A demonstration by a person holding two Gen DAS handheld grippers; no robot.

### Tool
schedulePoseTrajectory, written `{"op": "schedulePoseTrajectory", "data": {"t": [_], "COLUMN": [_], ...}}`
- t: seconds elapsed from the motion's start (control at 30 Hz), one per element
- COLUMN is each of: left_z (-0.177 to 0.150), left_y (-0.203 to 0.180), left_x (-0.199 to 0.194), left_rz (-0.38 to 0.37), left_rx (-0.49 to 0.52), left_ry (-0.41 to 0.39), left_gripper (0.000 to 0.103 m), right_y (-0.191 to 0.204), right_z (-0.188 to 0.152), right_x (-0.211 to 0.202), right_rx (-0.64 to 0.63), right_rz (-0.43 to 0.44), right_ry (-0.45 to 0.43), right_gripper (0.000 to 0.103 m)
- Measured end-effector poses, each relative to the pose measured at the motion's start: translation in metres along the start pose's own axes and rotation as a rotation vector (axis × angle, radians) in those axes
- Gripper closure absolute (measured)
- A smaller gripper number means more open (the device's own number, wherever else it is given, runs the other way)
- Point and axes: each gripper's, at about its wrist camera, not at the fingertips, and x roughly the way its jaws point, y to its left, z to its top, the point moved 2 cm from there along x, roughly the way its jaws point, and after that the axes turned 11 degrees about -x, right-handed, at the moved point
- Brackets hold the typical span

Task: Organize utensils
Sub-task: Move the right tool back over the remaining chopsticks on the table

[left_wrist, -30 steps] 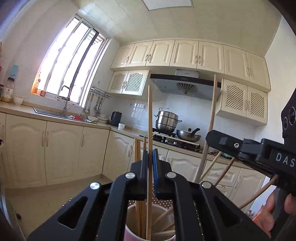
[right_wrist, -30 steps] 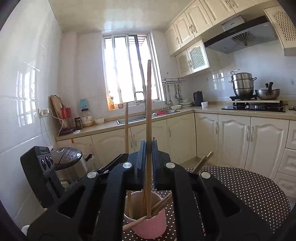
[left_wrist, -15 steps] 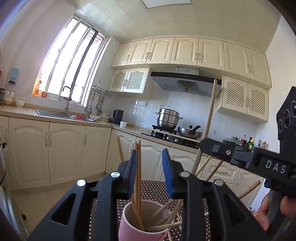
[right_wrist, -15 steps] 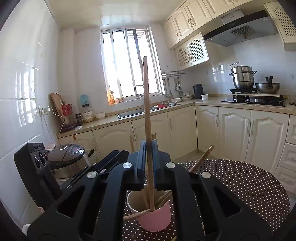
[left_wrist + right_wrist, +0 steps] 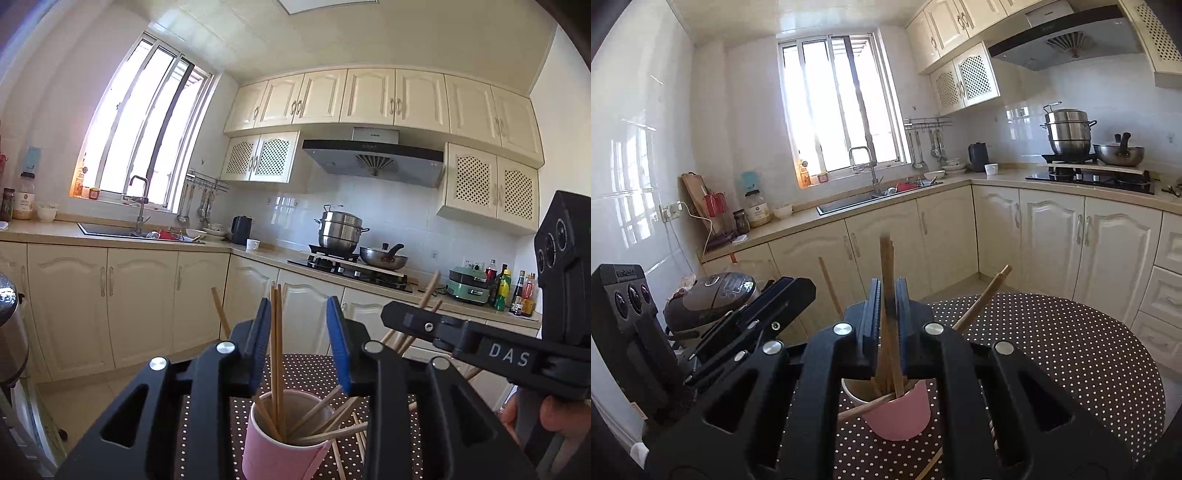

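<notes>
Looking from my left side across to my right, I judge this sorting job well underway but not finished.

My left gripper point(image 5: 301, 343) is released and its jaws are opening; the blue pads stand apart with nothing pressed between them. Two upright chopsticks point(image 5: 276, 354) show in that gap, just inside the left pad, but they stand free in the pink cup point(image 5: 275, 448), which sits below and just ahead of this gripper on the dotted table point(image 5: 306, 369). More sticks lean against the cup's rim toward my right, so most of the set seems to be in already.

Ahead and a little to the right of the left gripper, beside the cup's base, a few loose sticks point(image 5: 358, 432) lie on the table. Those are what I think is left to collect.

My right gripper point(image 5: 886, 314) hangs directly over the same cup, pointing slightly downward. Its jaws are opening, and a chopstick point(image 5: 886, 266), blurred in this view, stands in the narrow gap with its lower end inside the cup. It looks to me as though the pads have just let it go, though the gap is too slim to be sure of contact. Beyond this gripper to its right, one long stick point(image 5: 982, 299) slants out over the cup's rim.

Another thin stick point(image 5: 929, 461) lies on the table below the right gripper, still to be gathered.
</notes>
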Motion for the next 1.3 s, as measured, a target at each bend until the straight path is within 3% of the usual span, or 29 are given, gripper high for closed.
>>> {"op": "schedulePoseTrajectory", "data": {"t": [0.1,0.17,0.5,0.73,1.0,1.13,1.3], "left_z": [0.004,0.008,0.014,-0.006,-0.046,-0.074,-0.111], "left_y": [-0.004,-0.008,-0.021,-0.033,-0.041,-0.044,-0.041], "left_x": [-0.006,-0.01,-0.038,-0.048,-0.041,-0.03,-0.016], "left_rz": [0.002,0.005,0.042,0.047,0.019,-0.001,0.025], "left_rx": [0.005,0.008,0.033,0.074,0.106,0.132,0.156], "left_ry": [0.0,0.0,0.009,0.098,0.259,0.38,0.508], "left_gripper": [0.068,0.068,0.049,0.043,0.043,0.043,0.043], "right_y": [0.001,0.003,0.004,-0.002,-0.018,-0.025,-0.039], "right_z": [0.002,0.004,0.007,-0.005,-0.038,-0.059,-0.088], "right_x": [-0.009,-0.017,-0.05,-0.075,-0.098,-0.103,-0.094], "right_rx": [0.002,-0.003,-0.003,-0.001,0.004,0.01,0.028], "right_rz": [-0.008,-0.013,-0.043,-0.067,-0.107,-0.129,-0.159], "right_ry": [-0.017,-0.034,-0.054,-0.035,0.024,0.066,0.155], "right_gripper": [0.075,0.057,0.057,0.056,0.056,0.056,0.056]}}
